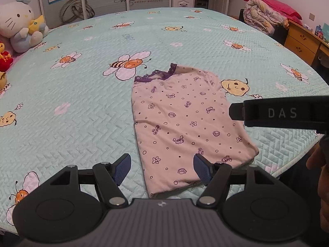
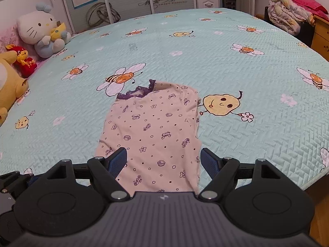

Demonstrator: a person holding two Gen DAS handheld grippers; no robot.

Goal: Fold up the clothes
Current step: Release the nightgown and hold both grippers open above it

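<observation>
Pink patterned garment (image 1: 185,127) folded flat on bed (image 1: 82,113), near front edge, purple lace trim at far end. Quilted mint bedspread, bee prints. Left tongs (image 1: 162,169) wide, empty. Right tongs (image 2: 163,161) wide, empty. Plush cat (image 2: 43,30) far left; wardrobe (image 2: 127,0) behind; rolled quilt (image 2: 287,14) right.

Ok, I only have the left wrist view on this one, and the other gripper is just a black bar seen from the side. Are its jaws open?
Observer: Yes. In the right wrist view the right gripper is open, with nothing pinched.
Operator: Where is it relative to the cloth?
Observer: The pink garment lies flat on the bed below it, and its near end shows between the two fingers.
Operator: Anything past my left edge?
Observer: A large yellow plush toy sits next to the red toy.
</observation>
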